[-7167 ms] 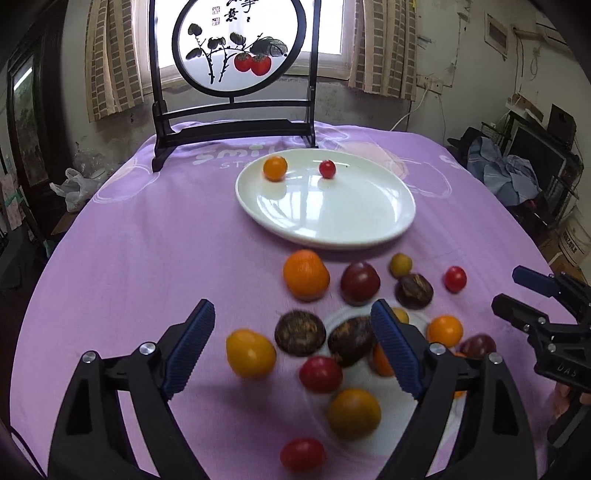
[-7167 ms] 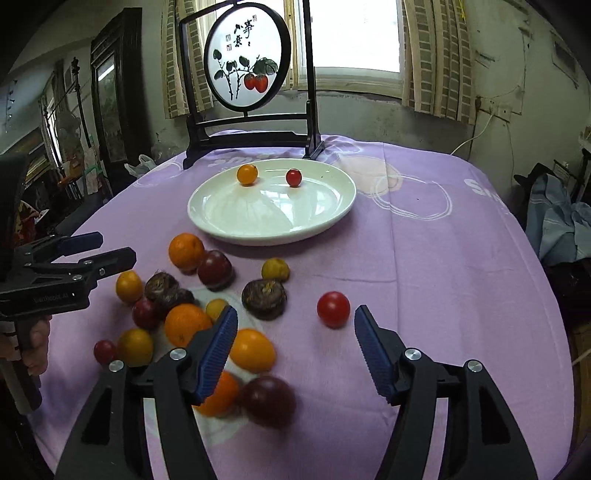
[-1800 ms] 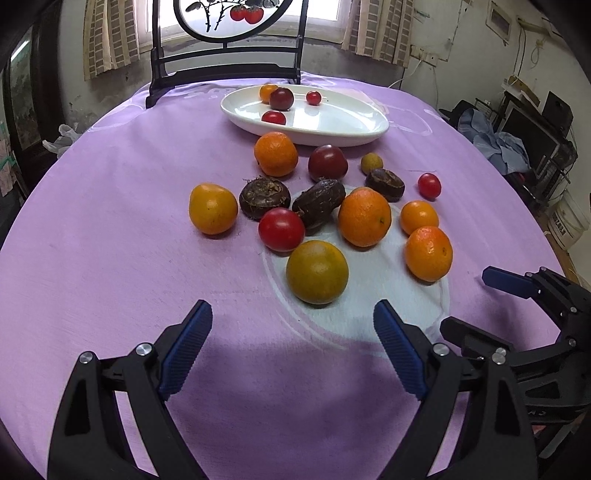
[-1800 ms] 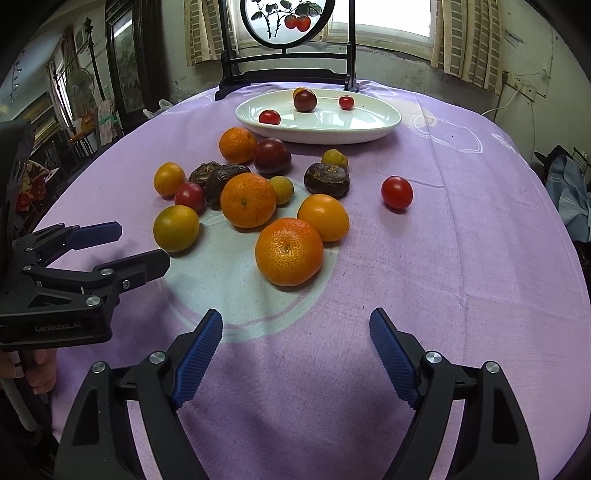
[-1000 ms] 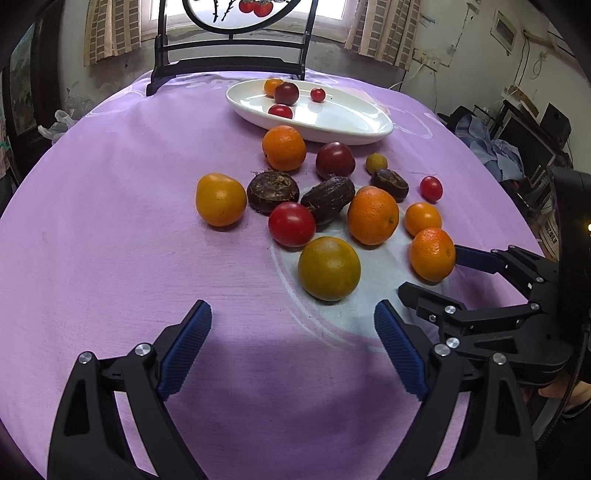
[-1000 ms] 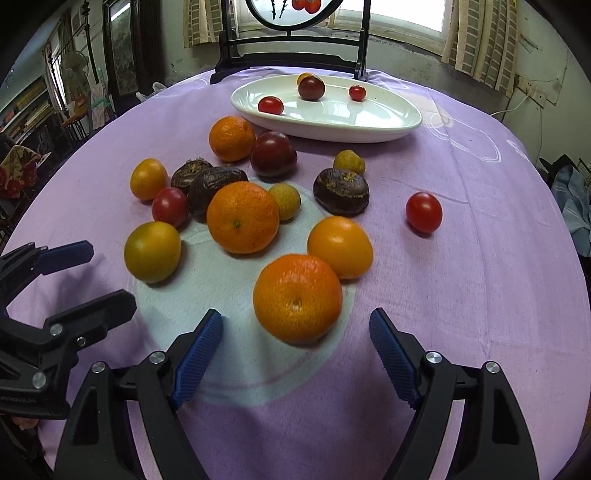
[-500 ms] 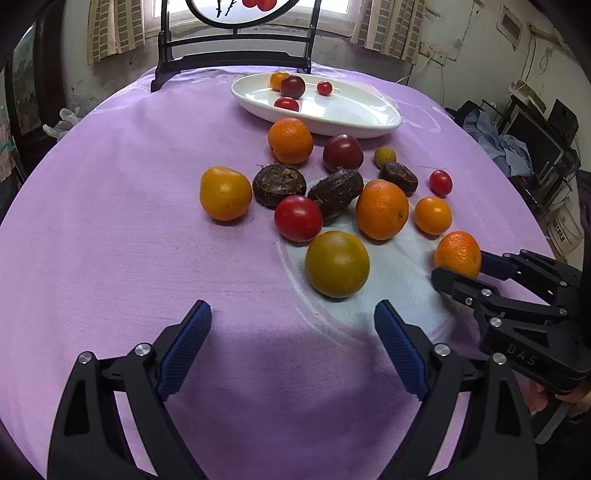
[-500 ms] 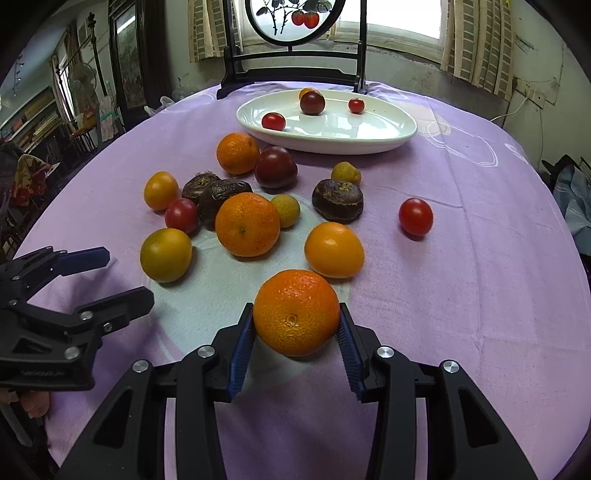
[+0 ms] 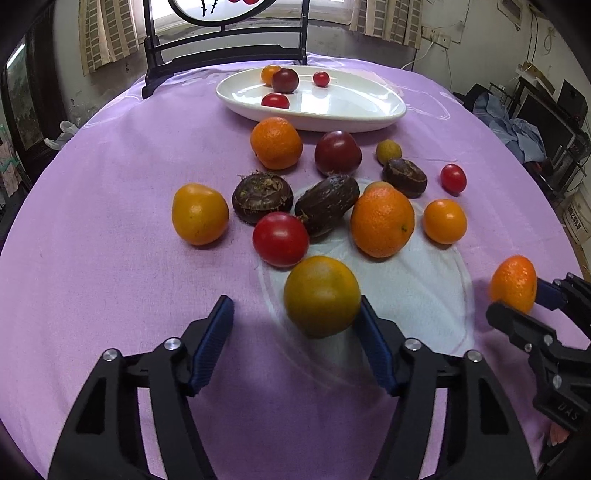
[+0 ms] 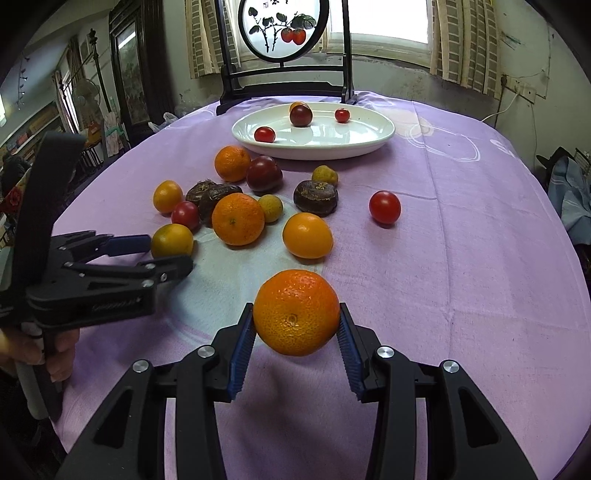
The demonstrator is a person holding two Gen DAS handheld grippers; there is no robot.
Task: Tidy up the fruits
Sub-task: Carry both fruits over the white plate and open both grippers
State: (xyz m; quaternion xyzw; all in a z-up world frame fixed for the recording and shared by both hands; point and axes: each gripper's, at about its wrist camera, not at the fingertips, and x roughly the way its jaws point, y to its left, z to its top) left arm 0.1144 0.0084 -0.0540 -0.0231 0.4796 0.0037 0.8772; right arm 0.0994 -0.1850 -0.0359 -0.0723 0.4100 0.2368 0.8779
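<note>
My right gripper point(image 10: 296, 334) is shut on an orange mandarin point(image 10: 296, 312) and holds it above the purple cloth; it also shows in the left wrist view point(image 9: 513, 283). My left gripper point(image 9: 295, 332) is open around a greenish-yellow fruit point(image 9: 322, 296); its right pad touches the fruit and its left pad stands apart. That fruit also shows in the right wrist view point(image 10: 171, 240). A white plate point(image 9: 369, 110) at the back holds several small fruits. Several oranges, tomatoes and dark fruits lie loose between the plate and the grippers.
A dark wooden stand with a round painted screen point(image 10: 282, 27) is behind the plate point(image 10: 373, 142). The round table's purple cloth point(image 9: 92, 221) drops off at left and right. Furniture and clutter surround the table.
My right gripper has lifted the mandarin off the cloth. My left gripper has moved forward and narrowed around the greenish-yellow fruit.
</note>
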